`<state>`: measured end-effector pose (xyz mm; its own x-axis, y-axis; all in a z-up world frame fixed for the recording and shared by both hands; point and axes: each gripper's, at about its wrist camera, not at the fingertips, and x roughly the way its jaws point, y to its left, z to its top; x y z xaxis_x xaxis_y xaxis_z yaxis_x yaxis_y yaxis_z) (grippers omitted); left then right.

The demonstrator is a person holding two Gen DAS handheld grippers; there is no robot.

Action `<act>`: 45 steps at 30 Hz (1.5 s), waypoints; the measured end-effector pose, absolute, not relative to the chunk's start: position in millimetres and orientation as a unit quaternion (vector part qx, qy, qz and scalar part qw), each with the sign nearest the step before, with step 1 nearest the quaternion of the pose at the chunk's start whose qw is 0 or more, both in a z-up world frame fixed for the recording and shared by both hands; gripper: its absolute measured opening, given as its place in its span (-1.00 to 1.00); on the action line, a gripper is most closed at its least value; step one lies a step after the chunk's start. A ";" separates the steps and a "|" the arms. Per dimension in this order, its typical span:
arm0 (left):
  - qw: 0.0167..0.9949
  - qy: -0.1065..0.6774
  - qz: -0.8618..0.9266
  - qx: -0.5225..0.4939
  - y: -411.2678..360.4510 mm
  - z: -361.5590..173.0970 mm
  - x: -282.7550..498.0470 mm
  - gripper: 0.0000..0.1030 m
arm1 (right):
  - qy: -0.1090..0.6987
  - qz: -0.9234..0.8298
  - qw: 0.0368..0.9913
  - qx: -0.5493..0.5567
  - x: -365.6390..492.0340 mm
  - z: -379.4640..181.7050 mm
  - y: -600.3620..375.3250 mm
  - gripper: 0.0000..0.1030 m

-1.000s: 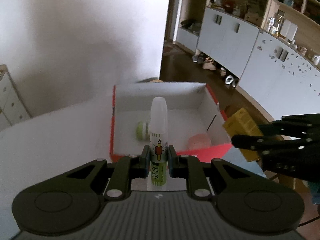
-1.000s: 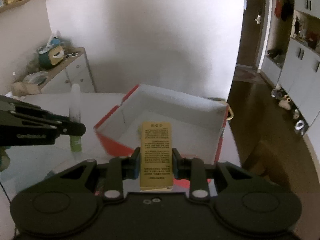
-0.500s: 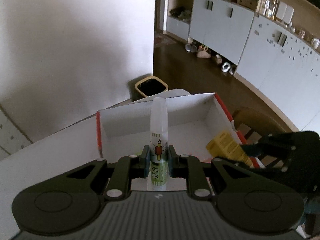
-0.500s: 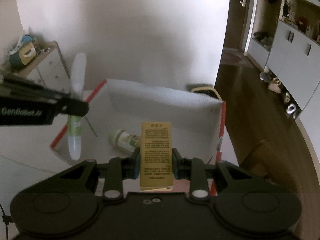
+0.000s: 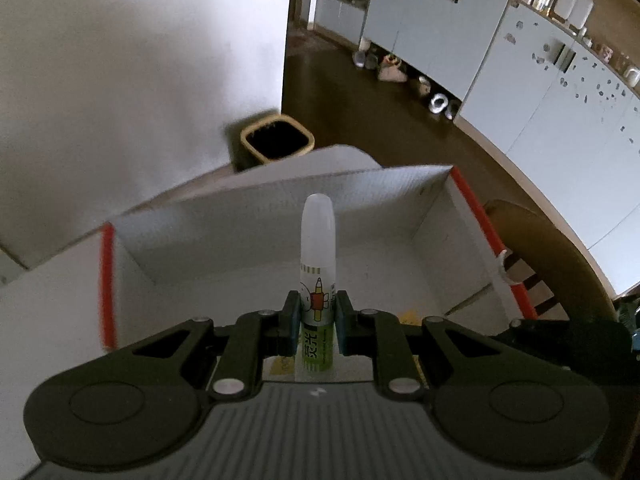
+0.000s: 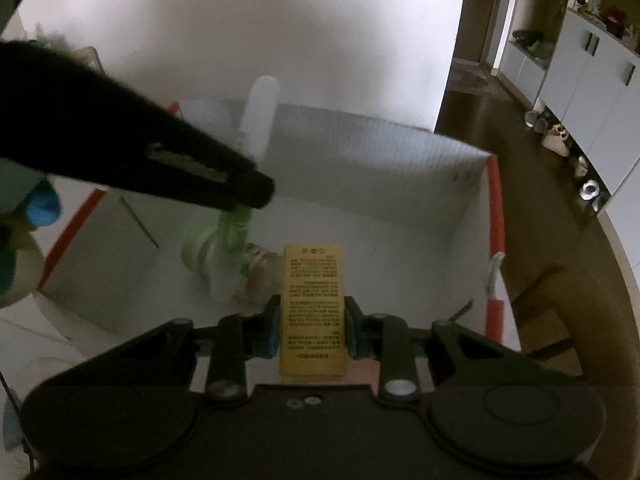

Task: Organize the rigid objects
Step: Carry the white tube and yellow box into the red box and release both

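My left gripper (image 5: pixel 317 320) is shut on a glue bottle (image 5: pixel 317 264) with a translucent cap and green label, held over the open white box with red edges (image 5: pixel 472 204). My right gripper (image 6: pixel 311 332) is shut on a yellow printed carton (image 6: pixel 313 304), held over the same box (image 6: pixel 494 196). In the right wrist view the left gripper (image 6: pixel 256 192) crosses from the left with the glue bottle (image 6: pixel 262 112). A green-and-white jar (image 6: pixel 200 252) and a tan item (image 6: pixel 260 276) lie on the box floor.
A tan bin (image 5: pixel 277 141) stands on the dark floor beyond the table. White cabinets (image 5: pixel 520 64) line the right, with shoes below. A wooden chair (image 5: pixel 560 264) stands right of the box. White tabletop (image 5: pixel 48 320) lies left of the box.
Both grippers have moved forward and lower over the box, each still holding its object. In the right wrist view the left gripper looms much closer.
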<state>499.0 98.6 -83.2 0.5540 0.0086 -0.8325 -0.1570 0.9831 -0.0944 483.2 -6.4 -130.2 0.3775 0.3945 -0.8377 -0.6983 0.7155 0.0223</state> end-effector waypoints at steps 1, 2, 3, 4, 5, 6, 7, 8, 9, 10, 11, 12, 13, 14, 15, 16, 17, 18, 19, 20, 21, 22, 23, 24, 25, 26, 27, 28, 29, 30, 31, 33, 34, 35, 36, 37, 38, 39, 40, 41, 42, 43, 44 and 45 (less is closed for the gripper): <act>0.875 0.475 0.044 -0.083 100.0 -88.7 503.3 -0.67 | 0.448 0.336 0.811 -0.170 485.3 -133.1 -5.7 -0.44; 0.873 0.478 0.042 -0.088 101.1 -94.1 505.6 -0.67 | 0.450 0.336 0.809 -0.171 486.3 -136.0 -5.1 -0.44; 0.870 0.483 0.041 -0.096 102.5 -100.5 508.5 -0.67 | 0.452 0.336 0.808 -0.173 487.1 -139.0 -4.1 -0.44; 0.867 0.487 0.041 -0.103 104.8 -105.0 511.1 -0.67 | 0.454 0.336 0.807 -0.175 487.5 -141.6 -3.2 -0.44; 0.865 0.489 0.041 -0.108 105.5 -109.1 512.5 -0.67 | 0.455 0.336 0.806 -0.177 487.9 -143.2 -2.7 -0.44; 0.862 0.492 0.041 -0.112 107.3 -113.4 514.4 -0.67 | 0.456 0.336 0.805 -0.178 487.4 -145.0 -1.6 -0.44; 0.860 0.495 0.042 -0.117 109.6 -117.5 516.1 -0.67 | 0.457 0.337 0.804 -0.178 488.3 -145.7 -1.4 -0.44; 0.859 0.497 0.043 -0.119 111.9 -120.7 517.6 -0.67 | 0.459 0.335 0.803 -0.180 488.6 -147.7 -0.7 -0.44; 0.857 0.499 0.045 -0.120 113.8 -123.6 519.5 -0.67 | 0.460 0.332 0.803 -0.183 489.2 -148.9 -0.1 -0.44; 0.856 0.500 0.047 -0.121 115.6 -126.7 521.1 -0.67 | 0.463 0.329 0.802 -0.184 493.0 -151.3 2.4 -0.44; 0.855 0.502 0.048 -0.123 117.1 -129.6 522.5 -0.67 | 0.467 0.328 0.800 -0.185 494.7 -153.5 4.6 -0.44; 0.852 0.506 0.049 -0.124 118.6 -133.0 524.2 -0.67 | 0.469 0.325 0.800 -0.185 495.3 -154.6 4.9 -0.44; 0.850 0.510 0.048 -0.125 119.6 -135.8 525.8 -0.67 | 0.469 0.325 0.801 -0.184 499.1 -154.1 4.8 -0.44; 0.848 0.513 0.046 -0.126 119.5 -138.4 527.5 -0.67 | 0.468 0.325 0.801 -0.184 499.4 -153.1 5.4 -0.44; 0.845 0.518 0.045 -0.126 119.7 -141.1 528.8 -0.67 | 0.469 0.325 0.800 -0.187 498.2 -152.5 6.8 -0.44; 0.843 0.522 0.044 -0.125 119.5 -143.7 530.4 -0.67 | 0.471 0.323 0.799 -0.190 497.3 -152.2 7.2 -0.44; 0.841 0.525 0.044 -0.122 119.4 -145.5 531.8 -0.67 | 0.472 0.319 0.799 -0.192 497.5 -152.1 7.9 -0.44; 0.839 0.530 0.042 -0.120 119.3 -147.4 533.6 -0.67 | 0.474 0.318 0.798 -0.193 496.8 -152.3 7.5 -0.44; 0.837 0.533 0.042 -0.120 119.4 -148.8 535.3 -0.67 | 0.477 0.315 0.797 -0.193 496.6 -153.0 7.8 -0.44; 0.835 0.536 0.042 -0.121 119.4 -150.2 536.6 -0.67 | 0.480 0.314 0.796 -0.193 496.8 -153.6 8.5 -0.43; 0.833 0.539 0.040 -0.120 118.4 -151.4 537.9 -0.67 | 0.480 0.313 0.797 -0.192 497.1 -153.4 8.7 -0.43; 0.832 0.541 0.040 -0.117 117.7 -152.2 539.2 -0.67 | 0.480 0.313 0.796 -0.191 498.1 -153.2 9.3 -0.43; 0.832 0.542 0.040 -0.114 115.5 -152.2 538.3 -0.67 | 0.481 0.313 0.796 -0.193 498.2 -153.3 9.9 -0.43; 0.831 0.544 0.040 -0.112 114.5 -153.0 538.7 -0.67 | 0.481 0.313 0.796 -0.192 498.5 -152.7 10.1 -0.43; 0.829 0.546 0.040 -0.112 114.3 -153.7 539.1 -0.66 | 0.480 0.314 0.797 -0.190 498.8 -151.9 9.7 -0.43; 0.829 0.547 0.041 -0.112 113.9 -154.7 540.2 -0.66 | 0.481 0.314 0.797 -0.188 499.1 -152.1 9.4 -0.43; 0.828 0.549 0.042 -0.109 112.8 -155.5 539.9 -0.66 | 0.483 0.314 0.796 -0.186 499.3 -151.7 8.9 -0.43; 0.828 0.549 0.043 -0.107 112.5 -155.9 540.3 -0.66 | 0.483 0.314 0.796 -0.186 499.2 -151.3 8.5 -0.43; 0.828 0.549 0.044 -0.104 111.4 -156.2 540.2 -0.66 | 0.482 0.314 0.796 -0.187 499.4 -150.7 7.7 -0.42; 0.828 0.549 0.047 -0.102 110.2 -156.3 541.2 -0.66 | 0.483 0.314 0.795 -0.189 499.5 -150.4 7.4 -0.41; 0.828 0.549 0.051 -0.100 108.8 -157.3 544.1 -0.66 | 0.483 0.315 0.795 -0.190 499.0 -150.1 7.3 -0.40; 0.829 0.549 0.055 -0.096 107.7 -157.2 543.0 -0.66 | 0.482 0.315 0.795 -0.191 499.1 -149.7 6.1 -0.38; 0.828 0.549 0.056 -0.097 107.9 -157.1 542.0 -0.66 | 0.481 0.314 0.796 -0.191 498.9 -149.6 5.4 -0.37; 0.829 0.548 0.057 -0.100 108.1 -156.7 541.0 -0.65 | 0.481 0.314 0.796 -0.191 498.7 -149.9 4.3 -0.36; 0.830 0.545 0.059 -0.103 107.7 -155.9 540.2 -0.65 | 0.482 0.314 0.796 -0.190 499.0 -149.5 3.6 -0.35; 0.831 0.543 0.061 -0.104 107.8 -155.3 539.2 -0.65 | 0.481 0.314 0.797 -0.189 499.2 -148.7 3.0 -0.34; 0.831 0.542 0.063 -0.104 107.9 -154.1 538.3 -0.65 | 0.480 0.313 0.798 -0.187 498.9 -147.4 1.6 -0.32; 0.832 0.541 0.065 -0.104 107.8 -153.2 537.5 -0.65 | 0.479 0.314 0.798 -0.185 498.7 -146.4 0.3 -0.31; 0.834 0.538 0.067 -0.104 108.1 -151.9 536.0 -0.65 | 0.479 0.314 0.799 -0.185 498.5 -145.2 -0.8 -0.30; 0.835 0.536 0.068 -0.104 108.5 -150.3 534.2 -0.65 | 0.478 0.313 0.799 -0.185 498.2 -144.5 -1.6 -0.29; 0.837 0.534 0.069 -0.102 108.2 -148.4 532.5 -0.65 | 0.477 0.313 0.800 -0.185 497.7 -143.2 -2.7 -0.27; 0.838 0.532 0.070 -0.100 107.9 -146.7 530.7 -0.65 | 0.476 0.314 0.801 -0.184 497.7 -141.8 -3.9 -0.27; 0.840 0.529 0.071 -0.099 107.9 -144.6 528.9 -0.65 | 0.475 0.315 0.801 -0.182 497.0 -139.5 -5.4 -0.25; 0.841 0.526 0.073 -0.098 107.4 -142.2 526.9 -0.65 | 0.474 0.315 0.802 -0.181 496.1 -138.1 -6.6 -0.23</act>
